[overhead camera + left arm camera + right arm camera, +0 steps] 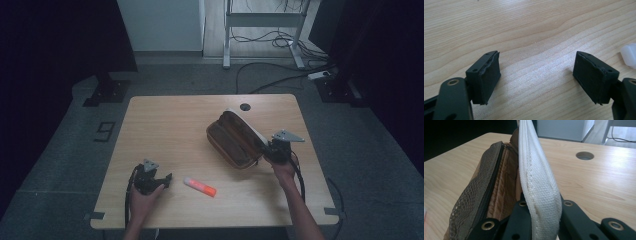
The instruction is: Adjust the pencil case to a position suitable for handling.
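Holding open: pencil case (235, 139), mid-table, its white flap (540, 185) clamped in right gripper (272, 150); left gripper (159, 181) wide open, empty, beside glue stick (200, 186). Next, likely: close left jaws squarely on stick, carry to case

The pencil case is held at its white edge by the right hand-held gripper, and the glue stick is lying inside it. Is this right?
Not quite. The glue stick lies on the table, outside the pencil case, as the high view shows. The right hand-held gripper does clamp its white edge.
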A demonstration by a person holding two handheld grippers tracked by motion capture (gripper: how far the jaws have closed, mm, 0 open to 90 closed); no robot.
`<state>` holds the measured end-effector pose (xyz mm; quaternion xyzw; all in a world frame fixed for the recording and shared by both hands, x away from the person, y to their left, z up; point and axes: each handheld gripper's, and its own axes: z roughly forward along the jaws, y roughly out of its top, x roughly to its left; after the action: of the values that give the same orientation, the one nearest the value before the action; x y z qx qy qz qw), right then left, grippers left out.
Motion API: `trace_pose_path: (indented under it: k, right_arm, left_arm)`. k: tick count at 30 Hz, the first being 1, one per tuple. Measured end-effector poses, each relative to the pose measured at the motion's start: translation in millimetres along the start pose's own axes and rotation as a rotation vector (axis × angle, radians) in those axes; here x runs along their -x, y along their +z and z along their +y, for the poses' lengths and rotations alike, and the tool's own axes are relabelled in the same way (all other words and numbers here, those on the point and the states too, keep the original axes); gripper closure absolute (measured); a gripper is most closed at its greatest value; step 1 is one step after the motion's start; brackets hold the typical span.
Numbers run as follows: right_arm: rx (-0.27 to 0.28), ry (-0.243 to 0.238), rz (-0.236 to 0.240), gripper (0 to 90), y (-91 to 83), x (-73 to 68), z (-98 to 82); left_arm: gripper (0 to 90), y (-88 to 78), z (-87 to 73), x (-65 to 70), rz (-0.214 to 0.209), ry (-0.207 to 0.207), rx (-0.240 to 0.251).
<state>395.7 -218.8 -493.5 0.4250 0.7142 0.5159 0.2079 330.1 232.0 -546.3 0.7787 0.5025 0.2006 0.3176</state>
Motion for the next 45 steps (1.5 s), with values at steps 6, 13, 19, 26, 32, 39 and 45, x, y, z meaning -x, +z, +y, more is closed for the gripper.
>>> trace_pose_path:
  k: [6, 13, 19, 26, 32, 39, 45]
  right_arm:
    - [-0.012, -0.015, 0.021, 83.8, 7.5, -5.9, -1.7]
    - [-0.015, -0.036, 0.054, 83.8, 13.2, -13.4, -2.3]
    - [-0.017, -0.069, 0.099, 83.8, 18.3, -20.2, -2.8]
    - [-0.032, -0.116, 0.147, 83.7, 24.6, -27.6, -3.4]
    - [-0.057, -0.143, 0.183, 83.5, 30.3, -30.7, -6.1]
    - [-0.090, -0.151, 0.206, 82.3, 38.0, -29.8, -9.3]
    - [-0.088, -0.133, 0.197, 78.2, 40.1, -24.8, -9.9]
  left_arm:
    - [21.5, 0.0, 0.0, 0.0, 0.000, 0.000, 0.000]
    - [21.5, 0.0, 0.0, 0.0, 0.000, 0.000, 0.000]
    - [21.5, 0.0, 0.0, 0.0, 0.000, 0.000, 0.000]
    - [21.5, 0.0, 0.0, 0.0, 0.000, 0.000, 0.000]
    - [21.5, 0.0, 0.0, 0.0, 0.000, 0.000, 0.000]
    - [21.5, 0.0, 0.0, 0.0, 0.000, 0.000, 0.000]
    - [21.5, 0.0, 0.0, 0.0, 0.000, 0.000, -0.001]
